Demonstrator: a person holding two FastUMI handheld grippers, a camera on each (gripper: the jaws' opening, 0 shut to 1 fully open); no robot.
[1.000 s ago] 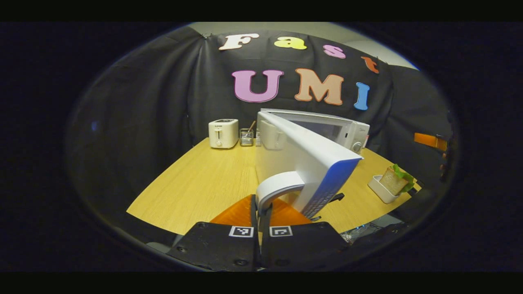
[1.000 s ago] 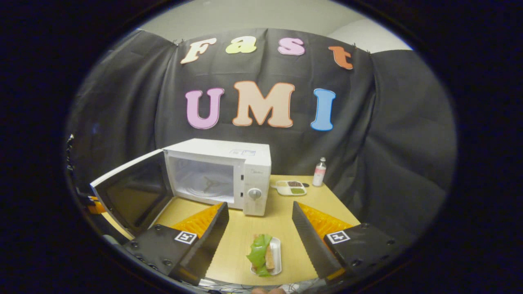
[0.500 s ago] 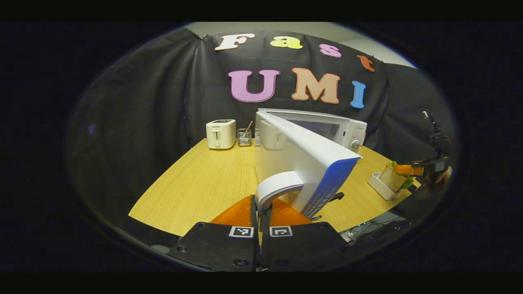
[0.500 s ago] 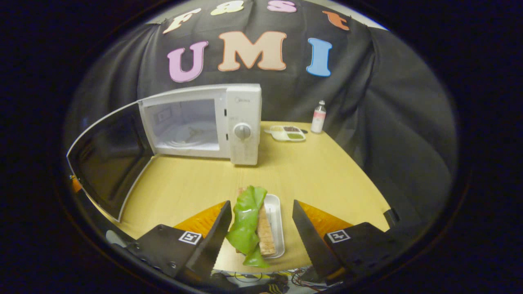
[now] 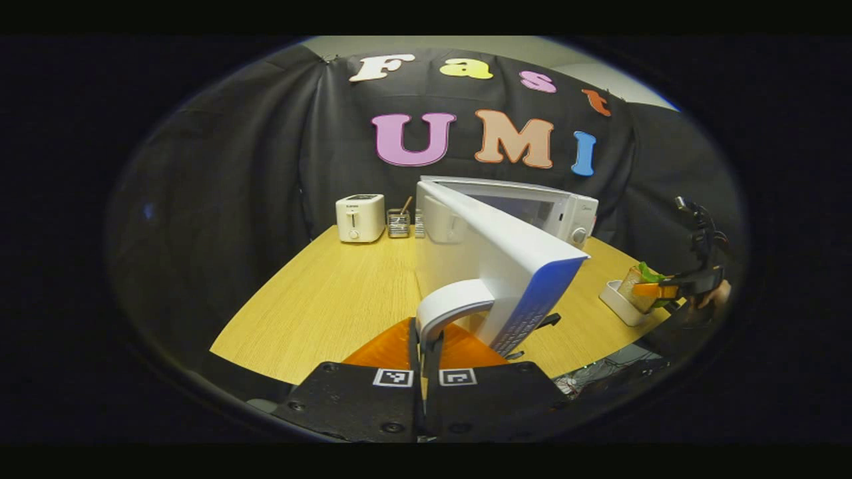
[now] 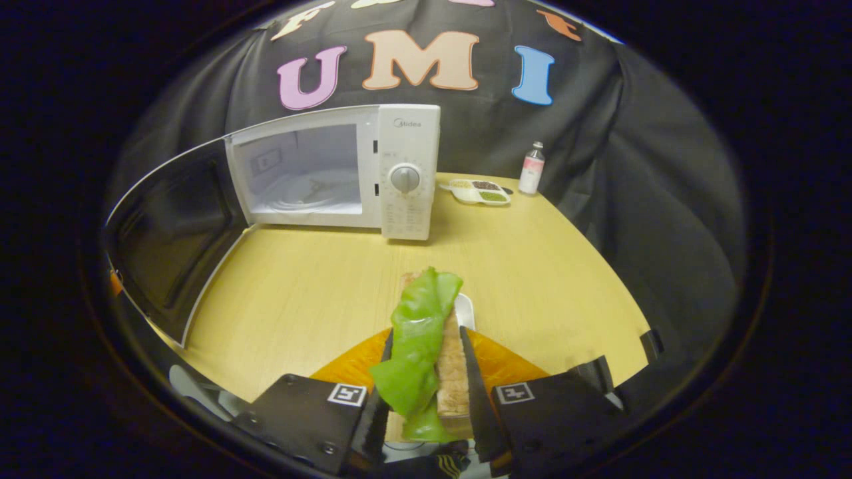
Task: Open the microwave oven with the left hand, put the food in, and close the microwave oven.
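1. In the left gripper view, the left tool (image 5: 423, 346) is pinched on the curved white handle (image 5: 454, 305) of the microwave door (image 5: 500, 256), its fingers pressed nearly together around it.
2. The door stands swung wide open, away from the microwave (image 6: 346, 169), whose inside is bare apart from its turntable.
3. In the right gripper view, the right tool (image 6: 426, 392) is closed on the sandwich (image 6: 426, 346), one finger against the green lettuce side and the other against the bread side.
4. The sandwich stands on edge in a small white tray (image 6: 464, 310) on the wooden surface (image 6: 313, 293), in front of the microwave and well apart from it.
5. Farther back on the surface sit a divided dish (image 6: 480, 193) and a small bottle (image 6: 531, 177); the left gripper view shows a toaster (image 5: 360, 217) near the wall.
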